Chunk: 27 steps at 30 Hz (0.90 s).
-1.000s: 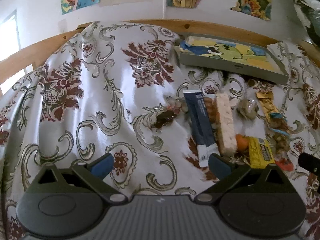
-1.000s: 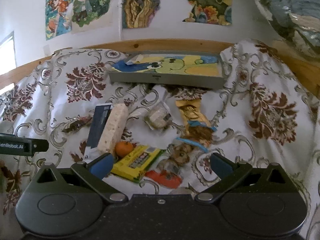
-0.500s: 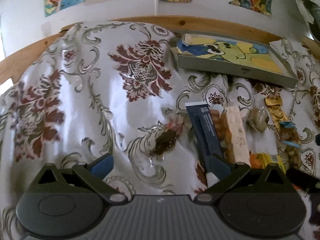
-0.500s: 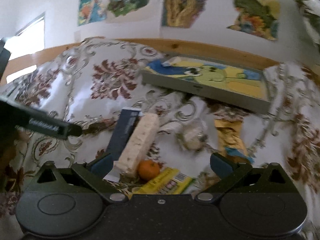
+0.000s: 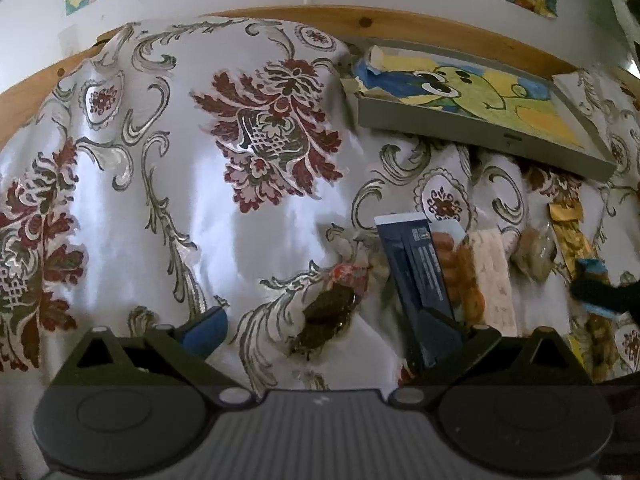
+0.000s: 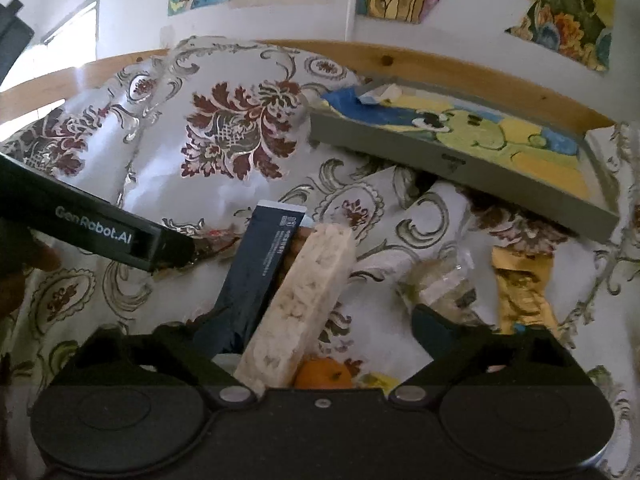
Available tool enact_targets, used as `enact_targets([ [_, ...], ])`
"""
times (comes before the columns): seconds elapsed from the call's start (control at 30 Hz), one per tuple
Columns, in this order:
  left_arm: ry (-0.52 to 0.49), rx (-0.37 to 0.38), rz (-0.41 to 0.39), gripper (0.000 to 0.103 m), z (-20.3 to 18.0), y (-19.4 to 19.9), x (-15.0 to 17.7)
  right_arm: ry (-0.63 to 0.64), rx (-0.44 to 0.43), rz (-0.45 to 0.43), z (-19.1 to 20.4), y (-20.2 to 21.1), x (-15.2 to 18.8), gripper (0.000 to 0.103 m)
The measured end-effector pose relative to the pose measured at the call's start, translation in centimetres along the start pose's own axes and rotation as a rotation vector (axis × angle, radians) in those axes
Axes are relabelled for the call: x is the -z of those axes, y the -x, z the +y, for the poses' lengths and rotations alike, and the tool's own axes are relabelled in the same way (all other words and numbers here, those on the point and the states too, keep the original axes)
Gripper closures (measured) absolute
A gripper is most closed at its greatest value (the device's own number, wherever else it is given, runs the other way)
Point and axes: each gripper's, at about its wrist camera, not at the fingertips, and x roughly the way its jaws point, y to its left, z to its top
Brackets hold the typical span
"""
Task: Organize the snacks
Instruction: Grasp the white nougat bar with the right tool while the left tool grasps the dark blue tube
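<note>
Hovering my left gripper (image 5: 322, 334) with fingers wide around a dark, crinkled snack packet (image 5: 329, 314) on the floral cloth (image 5: 160, 184), I spread my right gripper (image 6: 320, 330) around the pale nougat bar (image 6: 304, 300), right of the navy packet (image 6: 260, 264).

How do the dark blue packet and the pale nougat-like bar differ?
The dark blue packet is flat, opaque and printed with white text; the pale bar is thick, lumpy and cream-coloured, without visible print. The pale bar lies partly over the dark blue packet's right edge. Both are long, lie side by side on the tablecloth, ungripped.
</note>
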Motion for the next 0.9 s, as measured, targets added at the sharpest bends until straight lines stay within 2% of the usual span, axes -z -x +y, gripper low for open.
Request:
enact_targets([
  [0.07,0.011,0.009,0.006,0.0,0.0,-0.3,0.0,-0.014,-0.012,0.014,0.0,-0.8,0.0,0.02],
  [0.2,0.021,0.041,0.017,0.001,-0.2,-0.6,0.2,-0.019,-0.001,0.047,0.3,-2.0,0.2,0.027],
  [0.3,0.045,0.079,0.029,0.004,-0.4,-0.9,0.3,-0.03,-0.022,0.054,0.5,-2.3,0.5,0.036],
  [0.4,0.053,0.103,0.043,0.009,-0.6,-1.3,0.3,-0.04,-0.051,0.061,0.5,-2.4,0.6,0.046],
  [0.5,0.069,0.131,0.065,0.014,-0.8,-1.6,0.3,-0.059,-0.075,0.05,0.3,-2.1,0.7,0.062],
  [0.67,0.042,0.199,0.063,0.022,-1.6,-1.5,0.1,-0.115,-0.099,0.022,-0.5,-0.8,1.5,0.068],
  [0.73,0.024,0.212,0.08,0.028,-2.2,-1.9,0.0,-0.118,-0.108,0.021,-0.7,-0.5,1.8,0.068],
  [0.9,-0.008,0.186,0.148,0.042,-3.9,-3.8,-0.4,-0.132,-0.103,0.005,-0.9,0.1,2.1,0.07],
])
